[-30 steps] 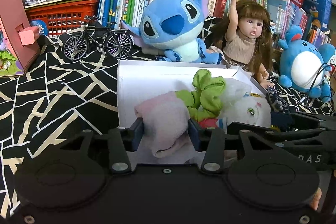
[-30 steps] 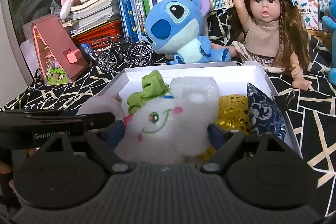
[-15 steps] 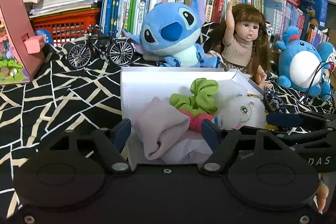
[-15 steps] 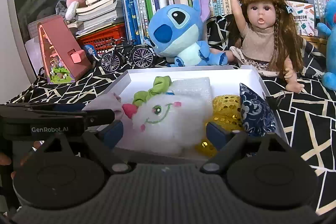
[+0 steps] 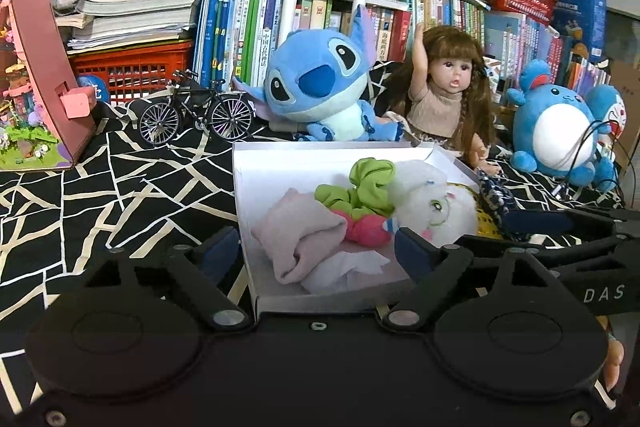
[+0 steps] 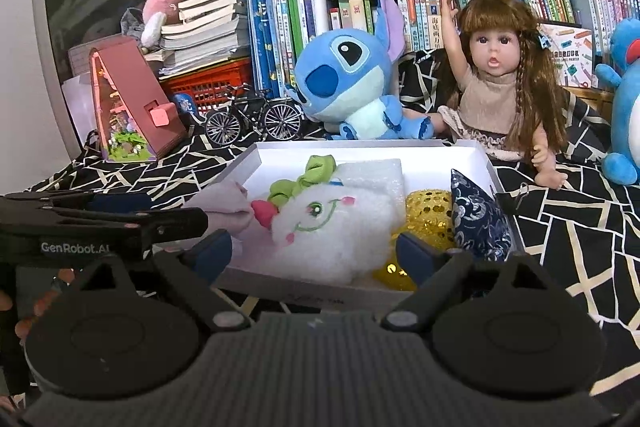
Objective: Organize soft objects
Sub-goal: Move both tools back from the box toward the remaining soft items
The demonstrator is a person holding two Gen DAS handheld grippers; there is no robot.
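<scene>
A white box point(image 5: 246, 167) point(image 6: 360, 151) sits on the black patterned cloth, filled with soft things. In it lie a folded pink cloth point(image 5: 300, 227) point(image 6: 224, 203), a green scrunchie point(image 5: 360, 183) point(image 6: 310, 173), a white smiling plush point(image 5: 432, 207) point(image 6: 332, 223), a gold sequin piece point(image 6: 428, 215) and a navy pouch point(image 6: 476, 219). My left gripper point(image 5: 316, 253) hovers at the box's near edge, its jaws opening, with the pink cloth lying loose beyond them. My right gripper point(image 6: 312, 251) is at the near edge too, its jaws opening and its pads clear of the white plush.
Behind the box sit a blue Stitch plush point(image 5: 320, 87), a long-haired doll point(image 5: 448, 95) and a round blue plush point(image 5: 556, 131). A model bicycle point(image 5: 196, 115), a pink miniature house point(image 5: 40, 87) and a red basket point(image 5: 132, 67) stand at the left, before packed bookshelves.
The left gripper has let go of the pink cloth, which now rests in the box. Both grippers have drawn back from the box, and the left jaws stand much wider.
</scene>
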